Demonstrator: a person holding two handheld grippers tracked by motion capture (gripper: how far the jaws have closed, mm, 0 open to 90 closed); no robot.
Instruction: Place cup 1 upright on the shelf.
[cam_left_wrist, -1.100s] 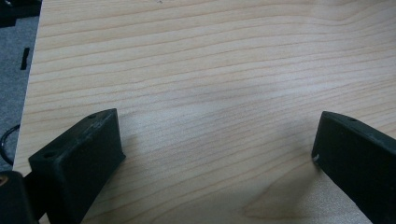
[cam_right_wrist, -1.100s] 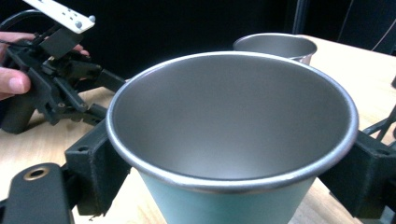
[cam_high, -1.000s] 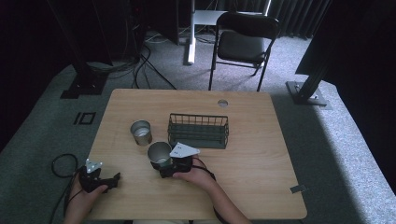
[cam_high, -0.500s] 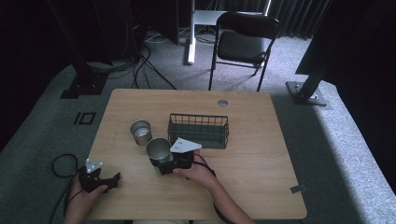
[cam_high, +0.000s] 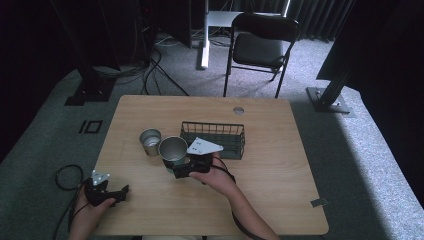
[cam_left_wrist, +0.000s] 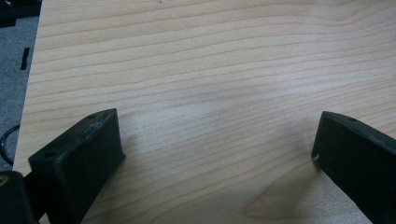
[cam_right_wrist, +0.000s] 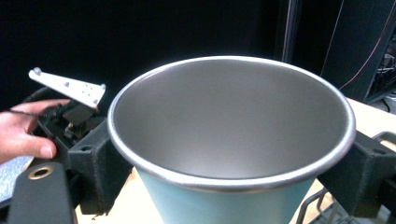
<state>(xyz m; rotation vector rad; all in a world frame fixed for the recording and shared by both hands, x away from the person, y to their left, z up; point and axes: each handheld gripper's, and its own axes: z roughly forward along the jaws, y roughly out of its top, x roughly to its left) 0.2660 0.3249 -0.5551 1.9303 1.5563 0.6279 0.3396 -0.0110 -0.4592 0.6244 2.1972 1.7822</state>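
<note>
High view: right gripper (cam_high: 176, 164) holds metal cup (cam_high: 173, 150) above table (cam_high: 280, 165), between smaller cup (cam_high: 150, 141) and wire basket (cam_high: 214, 140). Left gripper (cam_high: 114, 192) near table's front-left corner.
Left gripper view: jaws wide apart, nothing between, bare wood.
Right gripper view: jaws clamp cup's (cam_right_wrist: 233, 140) sides below rim.

Light wooden worktop (cam_high: 280, 200) in the middle, on grey carpet (cam_high: 380, 165). Black folding chair (cam_high: 260, 47) at 12 o'clock, beside a white post (cam_high: 204, 35). Black cables (cam_high: 150, 70) on the floor at 11 o'clock. Dark stand foot (cam_high: 327, 97) at 2 o'clock. Dark curtains behind; brighter light on the right.
</note>
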